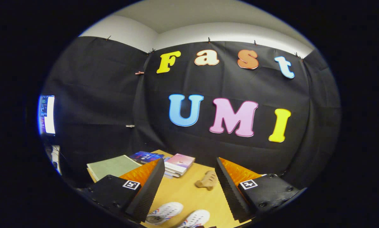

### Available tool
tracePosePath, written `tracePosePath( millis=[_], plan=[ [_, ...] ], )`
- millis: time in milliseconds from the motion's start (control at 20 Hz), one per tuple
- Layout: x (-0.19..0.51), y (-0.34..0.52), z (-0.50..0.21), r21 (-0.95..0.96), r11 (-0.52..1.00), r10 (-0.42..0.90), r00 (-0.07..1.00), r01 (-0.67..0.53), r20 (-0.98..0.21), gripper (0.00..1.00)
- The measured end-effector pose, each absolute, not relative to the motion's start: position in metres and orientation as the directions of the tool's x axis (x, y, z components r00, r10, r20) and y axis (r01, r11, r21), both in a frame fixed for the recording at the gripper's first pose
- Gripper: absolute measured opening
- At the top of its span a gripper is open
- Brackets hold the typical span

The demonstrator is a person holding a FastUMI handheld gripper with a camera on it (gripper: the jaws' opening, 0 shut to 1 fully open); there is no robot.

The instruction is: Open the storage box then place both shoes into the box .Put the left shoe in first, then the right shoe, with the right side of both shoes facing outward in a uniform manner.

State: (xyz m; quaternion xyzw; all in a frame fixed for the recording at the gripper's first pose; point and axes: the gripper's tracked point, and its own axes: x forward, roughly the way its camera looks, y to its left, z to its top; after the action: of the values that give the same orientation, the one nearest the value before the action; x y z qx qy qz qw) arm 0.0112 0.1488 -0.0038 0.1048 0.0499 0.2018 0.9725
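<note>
Black cloth backs a wooden table [189, 193]. Left to right we note a lit screen [47, 114], a green folder [113, 167], stacked books [179, 164], a small tan toy [206, 180]. Our hand-held gripper [189, 190] hangs open, empty. Two white shoes [176, 214] lie just below the fingers. We judge opening comes first: find the storage box, approach its lid squarely.

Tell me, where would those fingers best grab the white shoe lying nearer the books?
Probably across its narrow width, coming down from above. The left white shoe lies sole-down on the wooden table, long axis slanting away from the open fingers, beside the other shoe. Its heel end is hidden, so the collar can't be judged.
</note>
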Motion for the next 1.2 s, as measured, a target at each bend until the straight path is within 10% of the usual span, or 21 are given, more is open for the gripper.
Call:
tracePosePath(
  millis=[500, 1200],
  plan=[
    [-0.008, 0.304, -0.061, 0.793, 0.385, 0.827, 0.558, -0.473, -0.069, 0.98],
    [-0.032, 0.439, -0.185, 0.997, -0.055, 0.979, 0.200, 0.056, 0.043, 0.98]
  ],
)
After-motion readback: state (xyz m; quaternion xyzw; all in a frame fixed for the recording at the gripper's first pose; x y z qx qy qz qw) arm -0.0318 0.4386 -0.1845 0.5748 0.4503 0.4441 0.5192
